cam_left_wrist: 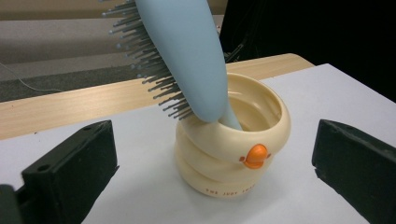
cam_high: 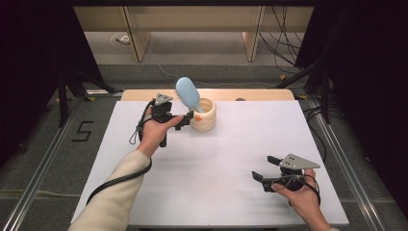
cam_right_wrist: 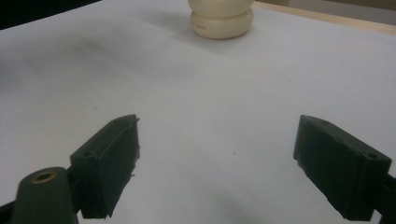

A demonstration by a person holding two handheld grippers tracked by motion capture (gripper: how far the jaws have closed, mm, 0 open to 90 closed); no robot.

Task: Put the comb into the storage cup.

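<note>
A person sits at a white bench [cam_high: 216, 159] and holds a two-jaw claw in each hand. Toward the far middle of the bench stands a cream holder [cam_high: 204, 115], a squat cup shaped like stacked rings, with a small orange duck-bill mark [cam_left_wrist: 256, 156] on its front and tiny red lettering low on its side. A pale blue hairbrush [cam_high: 188, 93] stands in the cream holder handle-down, leaning up and to the left, so its oval head rises well above the rim (in the left gripper view the grey bristles face left and the handle dips inside the cup).

The left claw [cam_high: 185, 120] sits just to the left of the cream holder, held by the left hand [cam_high: 157, 131], whose cream sleeve comes in from the bottom edge. In the left gripper view its two black jaws stand wide apart, one on either side of the cream holder and touching neither the cup nor the hairbrush. The claw is open and grips nothing.

The right claw [cam_high: 266, 169] is well apart from the cream holder, near the front right part of the bench, held by the right hand [cam_high: 300, 195]. Its jaws are also spread wide, with bare white bench between them, and the lower part of the cream holder [cam_right_wrist: 221, 18] sits far ahead at the top of the right gripper view.
</note>
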